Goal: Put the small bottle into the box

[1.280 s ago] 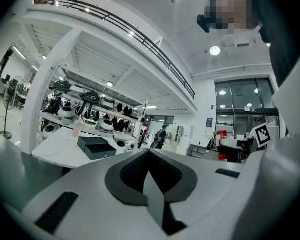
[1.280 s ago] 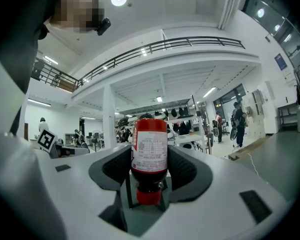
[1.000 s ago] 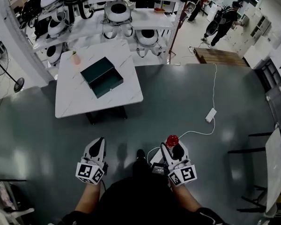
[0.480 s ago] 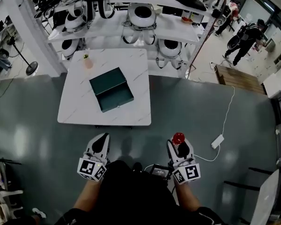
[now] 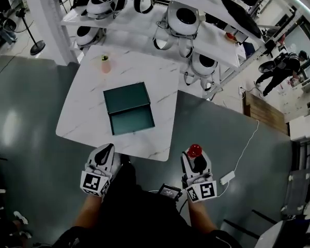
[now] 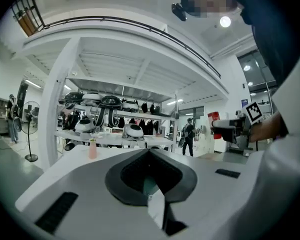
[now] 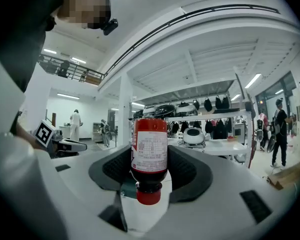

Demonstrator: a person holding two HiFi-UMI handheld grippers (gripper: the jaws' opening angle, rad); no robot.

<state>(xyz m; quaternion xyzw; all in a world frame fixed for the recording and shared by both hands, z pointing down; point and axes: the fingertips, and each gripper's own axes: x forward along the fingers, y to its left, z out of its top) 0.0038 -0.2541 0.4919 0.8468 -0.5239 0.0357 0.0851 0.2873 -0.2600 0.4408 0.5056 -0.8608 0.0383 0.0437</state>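
One cylindrical red bottle (image 7: 149, 154) in right gripper (image 5: 195, 159), rectangular green box (image 5: 128, 107)

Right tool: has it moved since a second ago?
Yes. The right tool, gripping the small bottle, has come forward toward the white table, now beside its near corner.

A white marble-patterned table (image 5: 150, 71) stands on the grey floor (image 5: 31, 118) ahead of both grippers, its near edge just beyond the tip of the left gripper (image 5: 107, 150). An open dark green box (image 5: 128, 108) lies on it, ahead and between the left gripper and the right gripper (image 5: 195, 159). A pink bottle (image 5: 105, 64) stands upright farther ahead of the left gripper, near the far edge, well apart from the box.
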